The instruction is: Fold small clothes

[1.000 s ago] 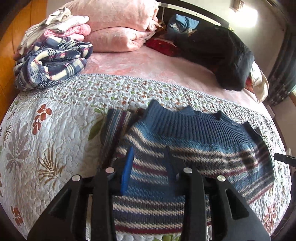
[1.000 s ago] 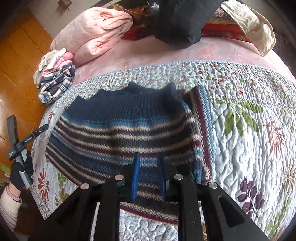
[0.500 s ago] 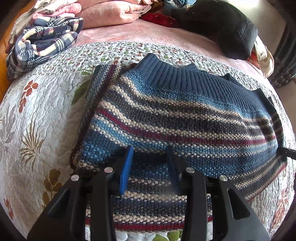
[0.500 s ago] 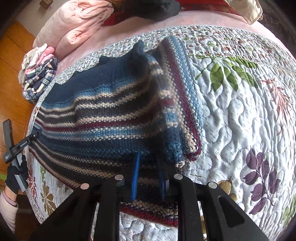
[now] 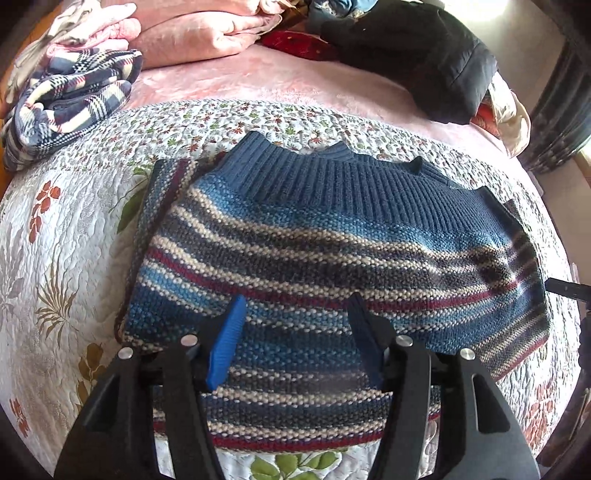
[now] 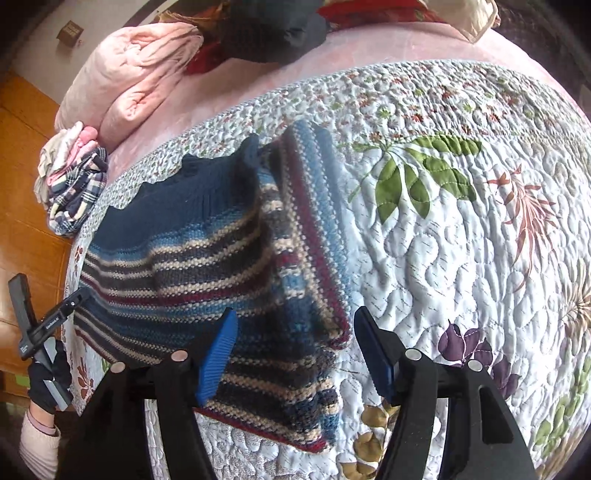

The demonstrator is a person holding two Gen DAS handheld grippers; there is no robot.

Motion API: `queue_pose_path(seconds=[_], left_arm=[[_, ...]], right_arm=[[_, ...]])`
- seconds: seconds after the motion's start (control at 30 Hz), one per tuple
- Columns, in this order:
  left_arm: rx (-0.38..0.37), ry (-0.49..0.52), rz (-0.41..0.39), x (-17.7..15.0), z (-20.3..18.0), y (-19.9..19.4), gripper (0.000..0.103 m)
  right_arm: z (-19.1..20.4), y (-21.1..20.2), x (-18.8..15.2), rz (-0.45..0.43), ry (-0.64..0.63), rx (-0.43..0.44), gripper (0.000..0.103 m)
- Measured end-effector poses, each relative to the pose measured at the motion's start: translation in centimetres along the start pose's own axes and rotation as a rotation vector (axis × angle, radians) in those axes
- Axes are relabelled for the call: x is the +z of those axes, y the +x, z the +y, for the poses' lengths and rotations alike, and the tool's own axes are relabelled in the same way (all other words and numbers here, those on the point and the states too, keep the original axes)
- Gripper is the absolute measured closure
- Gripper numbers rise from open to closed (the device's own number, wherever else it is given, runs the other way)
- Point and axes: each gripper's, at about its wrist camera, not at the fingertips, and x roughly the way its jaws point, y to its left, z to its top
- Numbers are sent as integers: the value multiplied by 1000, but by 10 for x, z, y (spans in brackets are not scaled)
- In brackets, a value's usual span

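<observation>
A blue knitted sweater [image 5: 332, 251] with cream and maroon stripes lies flat on the flowered quilt [image 5: 55, 266], its ribbed band on the far side. One sleeve is folded in along its left edge. My left gripper [image 5: 295, 306] hangs open over the sweater's near part, holding nothing. In the right wrist view the sweater [image 6: 192, 266] lies left of centre, its near right corner doubled over. My right gripper [image 6: 295, 317] stands open above that corner. A gloved hand holds the left gripper [image 6: 48, 321] at the sweater's far left end.
A stack of folded clothes with a plaid piece [image 5: 70, 99] sits at the bed's far left. Behind it are pink blankets [image 5: 207, 33] and a black jacket [image 5: 424, 59]. Bare quilt [image 6: 461, 258] stretches right of the sweater. The bed's edge and wooden floor [image 6: 26, 184] lie left.
Both grippers have opened wide; one second ago their fingers stood close together on the knit. The sweater, bunched up near the right gripper half a second ago, now rests on the quilt.
</observation>
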Motion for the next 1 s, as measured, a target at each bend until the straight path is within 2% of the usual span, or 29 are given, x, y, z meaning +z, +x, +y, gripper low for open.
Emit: queue_pose_path(seconds=[0.17,0.43,0.63,0.7,0.8,1.0], left_arm=[[-14,-36,33,2,3,16,45],[-25,-48,51,-1,10,26,45],[-35,-42,50,-2,9,30,41],[-37,-38,49,-2,9,30,41],[-41,-31,50,-2,10,31,41],[-45,-29,51,-4,11,33,40]], right_arm=[[-13,16,4,17,54,40,37],[-16,30,-1,17,58,56,38],[-15,35,1,24,75,95,56],[-15,34,2,20,77,111,66],[-15,34,1,11,75,111,69],[-18,37,-1,7,75,101,69]])
